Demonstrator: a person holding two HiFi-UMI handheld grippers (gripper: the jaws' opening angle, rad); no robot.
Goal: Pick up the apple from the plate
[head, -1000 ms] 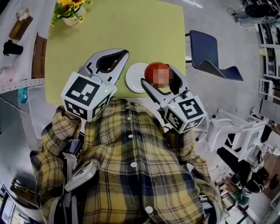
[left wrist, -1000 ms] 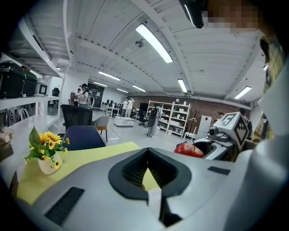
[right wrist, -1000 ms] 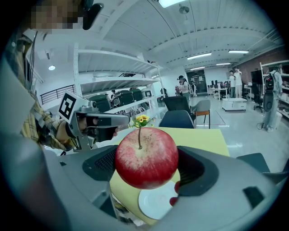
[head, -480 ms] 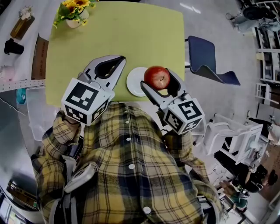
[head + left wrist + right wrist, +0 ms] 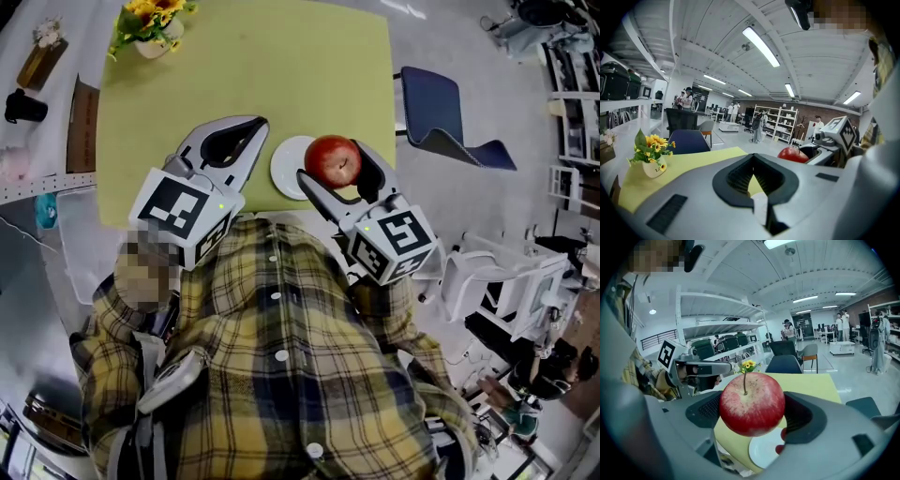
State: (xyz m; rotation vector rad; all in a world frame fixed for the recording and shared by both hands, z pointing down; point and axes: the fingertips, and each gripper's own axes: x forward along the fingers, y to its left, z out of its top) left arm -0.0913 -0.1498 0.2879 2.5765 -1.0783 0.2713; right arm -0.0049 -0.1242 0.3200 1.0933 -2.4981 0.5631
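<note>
The round red apple [image 5: 751,403] hangs in the air over the near edge of your yellow-green square table top [image 5: 234,75], pinched between the two jaws of your right gripper [image 5: 336,165]. Your left gripper [image 5: 753,159] hovers beside it, jaws pressed together on nothing. The small white round plate [image 5: 284,173] lies bare below, apart from the fruit. I judge the pick all but done. Next, hold that squeeze steady and raise it level, since the smooth skin could slip.
</note>
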